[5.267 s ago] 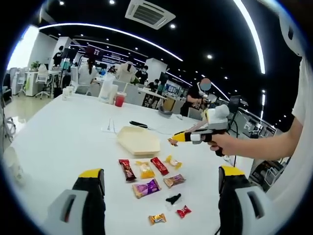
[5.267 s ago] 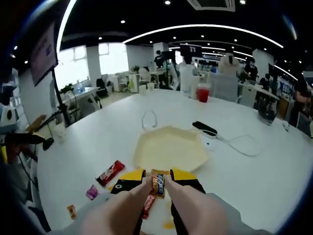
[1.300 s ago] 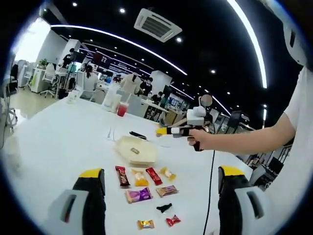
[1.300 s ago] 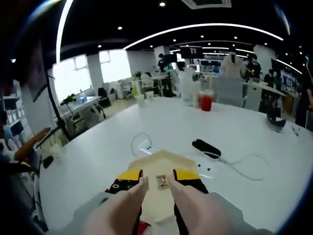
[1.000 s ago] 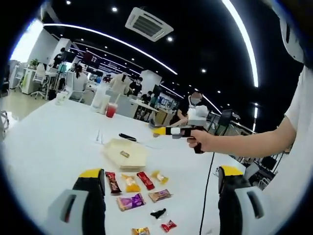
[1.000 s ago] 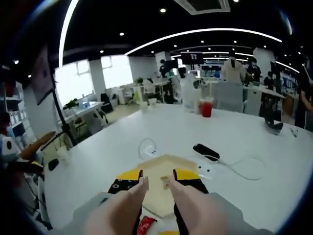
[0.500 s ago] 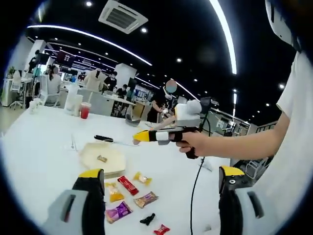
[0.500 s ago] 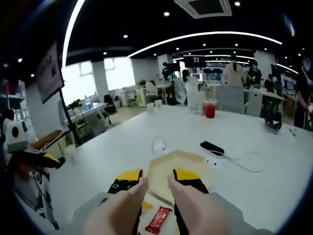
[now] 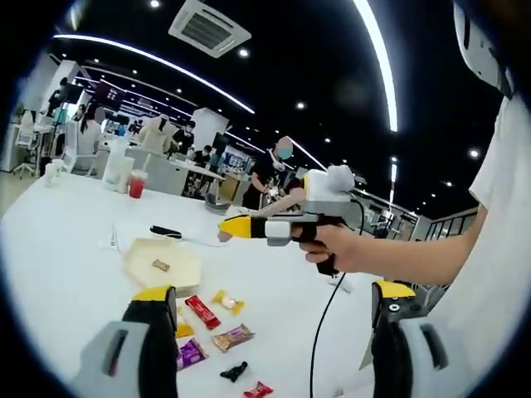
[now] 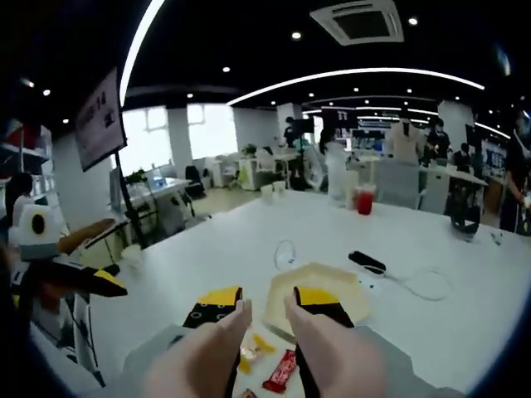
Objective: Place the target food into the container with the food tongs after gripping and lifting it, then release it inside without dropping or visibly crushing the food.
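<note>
While both grippers hang above the table point(image 9: 58, 249), I read the scene as a pause between picks. The left gripper point(image 9: 275, 292) is released, its jaws wide apart with nothing between them. The right gripper point(image 10: 270, 303), gripped by a hand point(image 9: 342, 249), carries the tongs point(image 10: 242, 319); their tips are parted and empty.

One sweet point(image 9: 160, 265) lies in the tray point(image 9: 137, 249). The other sweets lie on the table just beside the tray: a red bar point(image 9: 202, 311), a yellow sweet point(image 9: 226, 302), a gold wrapper point(image 9: 232, 337) and a purple wrapper point(image 9: 190, 352), with smaller pieces nearer me.

Hazards, as I judge them:
1. The sweets lie close together. A wide approach may catch two at once, or push a neighbour aside.
2. The wrappers look glossy. A light pinch may let one slip during the lift, and it would fall short of the tray.
3. A hard pinch may dent a soft sweet, which counts as crushing.
4. The tray looks light and shallow. A low tongs tip may nudge it, or a release near the rim may let the sweet slide out.
5. A cable point(image 9: 319, 311) hangs from the right gripper and may drag across the sweets.
</note>
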`<state>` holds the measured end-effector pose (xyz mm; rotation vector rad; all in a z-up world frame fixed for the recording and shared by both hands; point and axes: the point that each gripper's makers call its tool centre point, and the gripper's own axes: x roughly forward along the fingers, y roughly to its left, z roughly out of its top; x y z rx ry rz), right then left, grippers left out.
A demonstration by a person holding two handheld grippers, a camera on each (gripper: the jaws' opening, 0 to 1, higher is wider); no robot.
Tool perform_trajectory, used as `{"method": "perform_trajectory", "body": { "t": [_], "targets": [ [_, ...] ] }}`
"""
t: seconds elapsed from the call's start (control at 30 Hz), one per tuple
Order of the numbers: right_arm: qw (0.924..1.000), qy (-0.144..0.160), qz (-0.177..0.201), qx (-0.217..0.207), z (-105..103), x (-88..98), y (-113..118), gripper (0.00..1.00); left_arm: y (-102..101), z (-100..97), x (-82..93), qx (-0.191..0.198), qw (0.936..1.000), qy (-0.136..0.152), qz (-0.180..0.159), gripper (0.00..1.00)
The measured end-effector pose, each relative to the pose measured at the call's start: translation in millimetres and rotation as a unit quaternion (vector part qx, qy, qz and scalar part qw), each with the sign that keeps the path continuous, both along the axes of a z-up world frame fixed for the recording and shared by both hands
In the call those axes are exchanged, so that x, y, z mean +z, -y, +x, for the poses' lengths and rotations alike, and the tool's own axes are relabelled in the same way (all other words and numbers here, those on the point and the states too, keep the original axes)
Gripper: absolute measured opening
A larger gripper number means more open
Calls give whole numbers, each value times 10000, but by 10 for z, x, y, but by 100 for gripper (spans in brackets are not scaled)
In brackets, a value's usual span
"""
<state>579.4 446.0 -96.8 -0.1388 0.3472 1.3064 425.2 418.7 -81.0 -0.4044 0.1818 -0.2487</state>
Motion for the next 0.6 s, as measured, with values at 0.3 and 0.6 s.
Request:
{"method": "perform_trajectory", "body": {
  "t": [0.3, 0.6],
  "targets": [
    [9997, -210, 114, -113, -146, -83, 172, 23, 41, -119, -34, 14, 9998, -114, -167, 99],
    [9996, -237, 59, -154, -236, -117, 358, 23, 104, -198, -58, 164, 9968, -197, -764, 99]
  ]
}}
